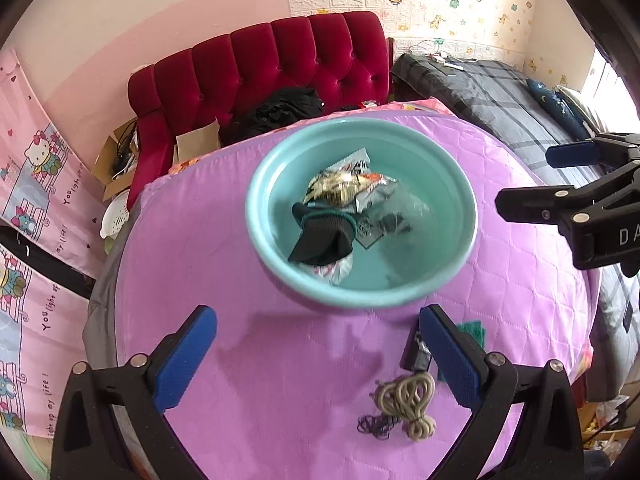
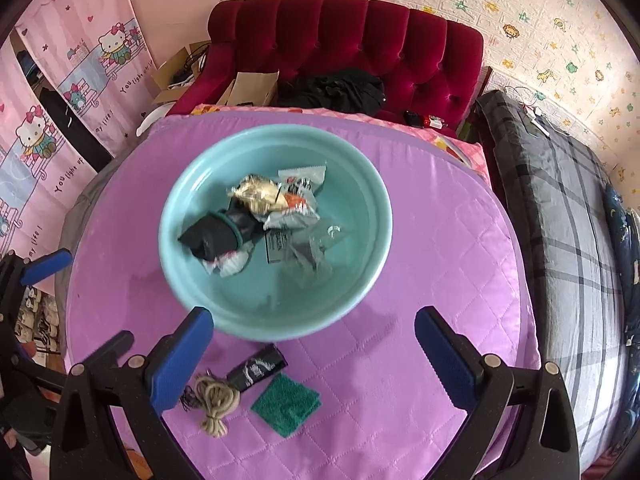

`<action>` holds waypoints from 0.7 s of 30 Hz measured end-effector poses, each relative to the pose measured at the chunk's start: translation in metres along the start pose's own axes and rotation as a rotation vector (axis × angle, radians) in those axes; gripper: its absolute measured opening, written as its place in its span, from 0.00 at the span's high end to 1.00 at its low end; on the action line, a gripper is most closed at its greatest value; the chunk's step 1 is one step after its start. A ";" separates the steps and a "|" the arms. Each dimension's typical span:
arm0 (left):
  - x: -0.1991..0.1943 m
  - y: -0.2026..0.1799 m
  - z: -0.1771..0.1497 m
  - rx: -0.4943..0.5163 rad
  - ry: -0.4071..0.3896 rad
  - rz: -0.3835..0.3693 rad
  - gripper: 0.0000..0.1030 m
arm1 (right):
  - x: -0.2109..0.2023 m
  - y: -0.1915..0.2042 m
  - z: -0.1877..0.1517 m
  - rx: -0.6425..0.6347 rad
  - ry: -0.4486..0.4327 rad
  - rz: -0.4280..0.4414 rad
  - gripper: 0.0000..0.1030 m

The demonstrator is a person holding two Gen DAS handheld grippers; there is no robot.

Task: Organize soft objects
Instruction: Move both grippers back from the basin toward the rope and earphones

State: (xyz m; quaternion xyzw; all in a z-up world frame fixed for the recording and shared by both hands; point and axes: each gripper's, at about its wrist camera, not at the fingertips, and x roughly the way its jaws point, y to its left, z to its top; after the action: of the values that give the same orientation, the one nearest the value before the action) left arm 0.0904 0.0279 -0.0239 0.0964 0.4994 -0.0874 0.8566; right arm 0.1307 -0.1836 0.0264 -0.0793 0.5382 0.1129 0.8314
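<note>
Roughly half done, I judge. Teal basin (image 2: pixel 372 208) on the purple-quilted bench (image 2: pixel 420 280) already holds a dark sock (image 2: pixel 216 236), snack packets (image 2: pixel 280 200) and a clear bag (image 2: pixel 312 252). Left outside, at its 6 o'clock: rope coil (image 2: pixel 214 400), black sachet (image 2: pixel 258 368), green cloth (image 2: pixel 286 404), small hair ties (image 1: pixel 374 426). My left claw (image 1: pixel 318 360) and right claw (image 2: pixel 314 360) both spread, empty.

Basin (image 2: pixel 360 184) stands on the quilted cover (image 2: pixel 420 280), toward its far half. In the basin: sock (image 2: pixel 212 236) at 9 o'clock, foil packets (image 2: pixel 280 196) at 12, clear bag (image 2: pixel 308 252) at 4. On the cover before the basin, at 6 o'clock: rope bundle (image 2: pixel 214 400) leftmost, sachet (image 2: pixel 258 368) beside it, scouring pad (image 2: pixel 286 404) right of both. Sofa (image 2: pixel 344 40) lies behind the cover, at 12.
</note>
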 end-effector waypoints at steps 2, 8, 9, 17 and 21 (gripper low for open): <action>-0.002 0.001 -0.010 -0.001 0.002 0.001 0.00 | -0.001 0.000 -0.010 0.003 0.001 0.001 0.00; -0.002 -0.001 -0.045 -0.005 0.014 0.002 0.00 | -0.001 0.001 -0.038 0.010 -0.002 -0.003 0.00; -0.002 -0.001 -0.050 -0.006 0.014 0.001 0.00 | -0.001 0.002 -0.043 0.010 -0.002 -0.004 0.00; -0.002 -0.003 -0.089 -0.025 0.019 -0.004 0.00 | 0.002 0.006 -0.079 0.018 -0.018 0.004 0.00; -0.002 -0.004 -0.106 -0.023 0.024 -0.009 0.00 | 0.006 0.008 -0.096 0.026 -0.025 0.010 0.00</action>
State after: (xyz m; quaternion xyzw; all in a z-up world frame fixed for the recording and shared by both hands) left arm -0.0006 0.0505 -0.0735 0.0852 0.5110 -0.0842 0.8512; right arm 0.0470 -0.2000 -0.0183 -0.0645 0.5298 0.1111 0.8384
